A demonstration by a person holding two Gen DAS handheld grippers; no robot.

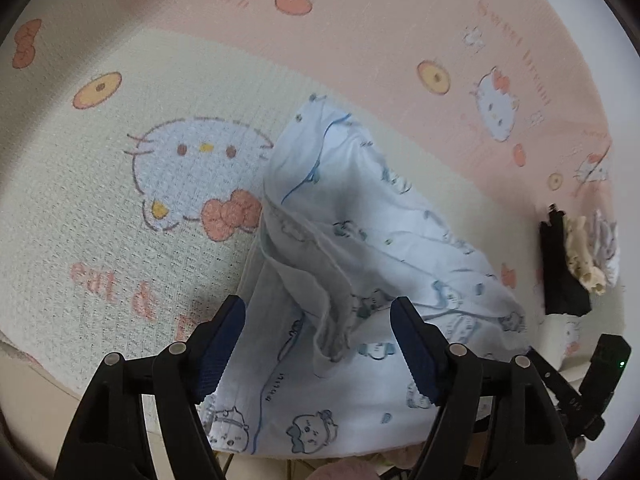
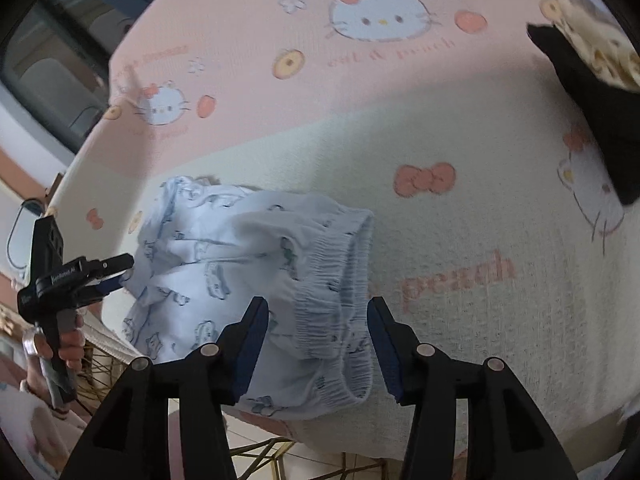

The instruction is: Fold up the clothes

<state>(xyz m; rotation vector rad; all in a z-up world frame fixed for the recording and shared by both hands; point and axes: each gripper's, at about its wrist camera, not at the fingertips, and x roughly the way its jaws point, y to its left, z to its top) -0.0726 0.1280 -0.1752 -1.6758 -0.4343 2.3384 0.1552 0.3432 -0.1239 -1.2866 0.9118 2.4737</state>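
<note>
Pale blue printed shorts lie crumpled near the table's front edge, both my grippers over them.

In the right wrist view the shorts (image 2: 248,280) fill the lower centre, gathered elastic waistband to the right, small cartoon prints all over, resting on the Hello Kitty tablecloth (image 2: 460,220). My right gripper (image 2: 318,344) is spread wide above the waistband, pinching nothing. My left gripper (image 1: 318,344) is likewise spread over a bunched fold. A stack of folded clothes (image 2: 592,92) sits at upper right.
</note>
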